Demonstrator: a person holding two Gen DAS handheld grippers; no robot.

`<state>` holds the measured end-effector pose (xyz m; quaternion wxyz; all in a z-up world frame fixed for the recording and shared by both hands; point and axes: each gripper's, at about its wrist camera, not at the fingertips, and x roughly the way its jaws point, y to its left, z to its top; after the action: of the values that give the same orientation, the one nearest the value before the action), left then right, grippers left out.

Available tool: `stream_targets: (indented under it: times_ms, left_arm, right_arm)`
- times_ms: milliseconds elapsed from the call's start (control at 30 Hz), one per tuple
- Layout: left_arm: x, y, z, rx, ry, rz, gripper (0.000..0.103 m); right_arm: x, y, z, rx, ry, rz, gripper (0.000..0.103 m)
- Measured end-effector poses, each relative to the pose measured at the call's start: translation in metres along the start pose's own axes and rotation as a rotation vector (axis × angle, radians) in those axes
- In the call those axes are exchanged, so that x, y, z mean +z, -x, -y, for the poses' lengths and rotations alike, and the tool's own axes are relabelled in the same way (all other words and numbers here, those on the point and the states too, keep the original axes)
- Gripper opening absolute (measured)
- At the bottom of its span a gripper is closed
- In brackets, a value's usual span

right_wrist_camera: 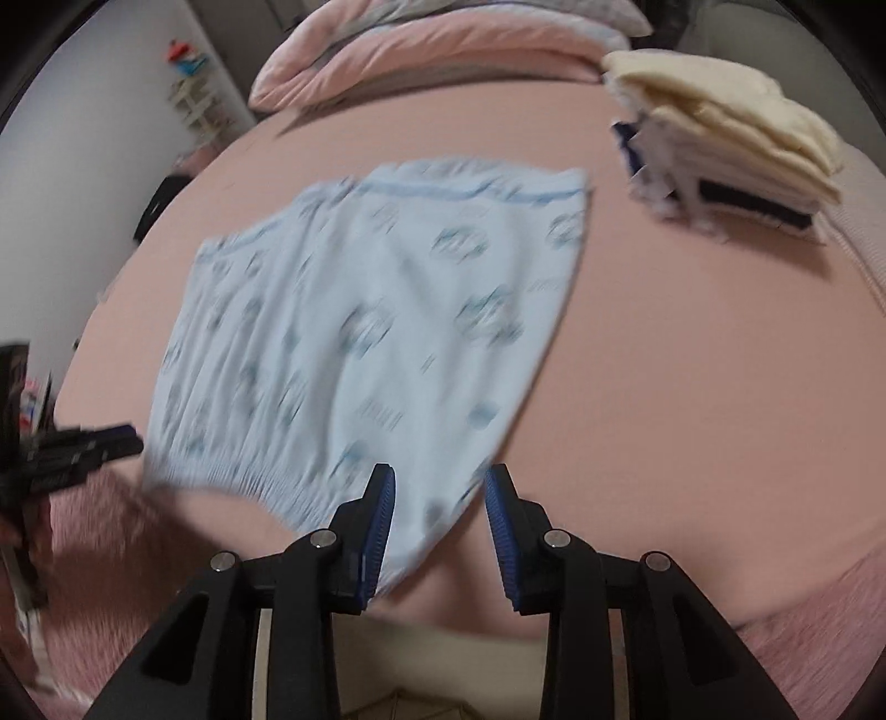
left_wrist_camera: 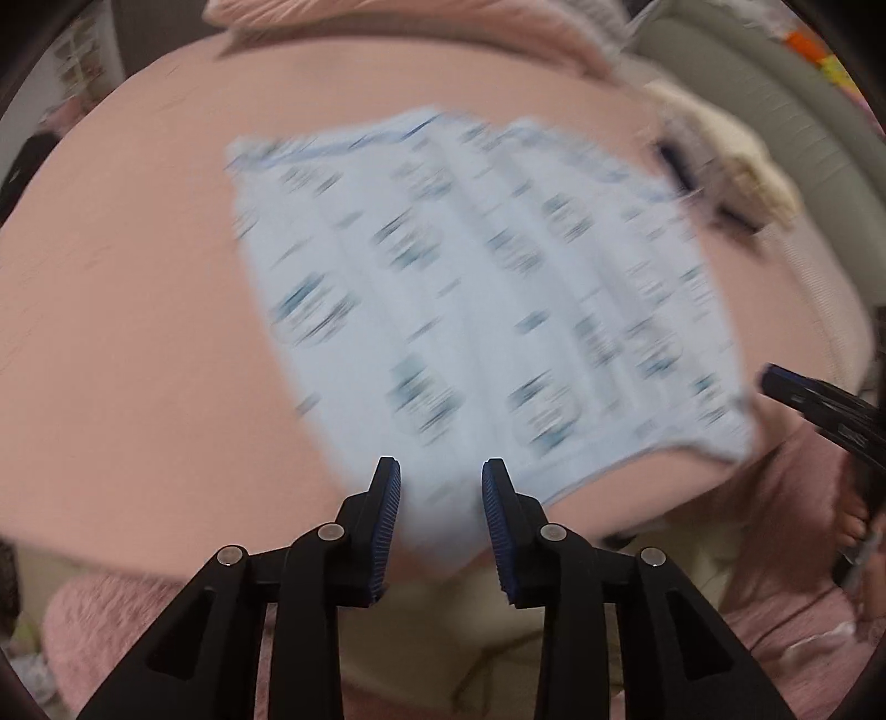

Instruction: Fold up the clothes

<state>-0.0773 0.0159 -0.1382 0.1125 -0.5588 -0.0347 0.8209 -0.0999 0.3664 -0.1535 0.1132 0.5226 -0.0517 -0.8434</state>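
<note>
A light blue garment (left_wrist_camera: 470,288) with a dark blue print lies spread flat on the pink bed sheet (left_wrist_camera: 138,332), blurred in both views. My left gripper (left_wrist_camera: 440,471) hangs over its near corner with the jaws apart, and the pads do not press the cloth. In the right wrist view the same garment (right_wrist_camera: 376,332) shows a gathered elastic edge at its near left. My right gripper (right_wrist_camera: 441,476) stands open over the other near corner, cloth showing between the fingers. Each gripper shows at the other view's edge: the right gripper (left_wrist_camera: 786,387) and the left gripper (right_wrist_camera: 124,437).
A stack of folded clothes (right_wrist_camera: 731,149), cream on top, sits at the far right of the bed sheet (right_wrist_camera: 692,387); it also shows blurred as a stack (left_wrist_camera: 720,166). Pink bedding (right_wrist_camera: 443,50) is piled at the far end. Fuzzy pink fabric (left_wrist_camera: 786,498) lies along the near edge.
</note>
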Motion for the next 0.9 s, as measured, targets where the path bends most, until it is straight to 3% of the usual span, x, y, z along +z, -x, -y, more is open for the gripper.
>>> stream_targets:
  times_ms: [100,200,267,333,467,533,600,667,700,733,767,800,900]
  left_arm:
    - [0.03,-0.015,0.026,-0.044,-0.065,0.037,0.029]
    - [0.08,-0.034,0.044,-0.08,-0.11,0.104,0.029]
    - [0.12,-0.044,0.046,-0.099,-0.099,0.152,0.029]
    - [0.157,-0.056,0.042,-0.126,-0.06,0.18,0.029]
    - [0.218,-0.1,0.035,-0.129,-0.018,0.162,0.029]
    - [0.239,-0.121,0.033,-0.108,-0.01,0.14,0.028]
    - [0.248,-0.139,0.03,-0.082,0.009,0.102,0.029]
    - [0.253,-0.154,0.029,-0.065,0.007,0.084,0.029]
    - [0.255,-0.158,0.03,-0.079,0.002,0.081,0.029]
    - [0.255,-0.16,0.033,-0.095,-0.016,0.085,0.029]
    - [0.254,-0.158,0.039,-0.115,-0.047,0.097,0.027]
    - [0.252,-0.153,0.047,-0.134,-0.089,0.112,0.019]
    - [0.232,-0.125,0.083,-0.205,-0.272,0.139,0.017]
  right_arm:
    - [0.036,-0.004,0.021,-0.054,-0.002,0.02,0.038]
    - [0.075,-0.024,0.04,-0.148,-0.034,0.033,0.038]
    - [0.097,-0.043,0.057,-0.194,-0.086,0.011,0.038]
    - [0.113,-0.063,0.069,-0.185,-0.13,-0.017,0.038]
    - [0.143,-0.101,0.081,-0.163,-0.139,-0.03,0.038]
    - [0.15,-0.118,0.086,-0.155,-0.14,-0.035,0.047]
    - [0.152,-0.126,0.085,-0.152,-0.105,0.015,0.052]
    - [0.154,-0.13,0.078,-0.164,-0.034,0.058,0.043]
    - [0.155,-0.129,0.074,-0.145,-0.01,0.071,0.015]
    - [0.154,-0.125,0.071,-0.113,0.005,0.082,0.002]
    - [0.154,-0.122,0.067,-0.081,0.02,0.094,0.002]
    - [0.152,-0.116,0.064,-0.066,0.038,0.108,0.002]
    - [0.142,-0.081,0.059,-0.065,0.07,0.155,0.002]
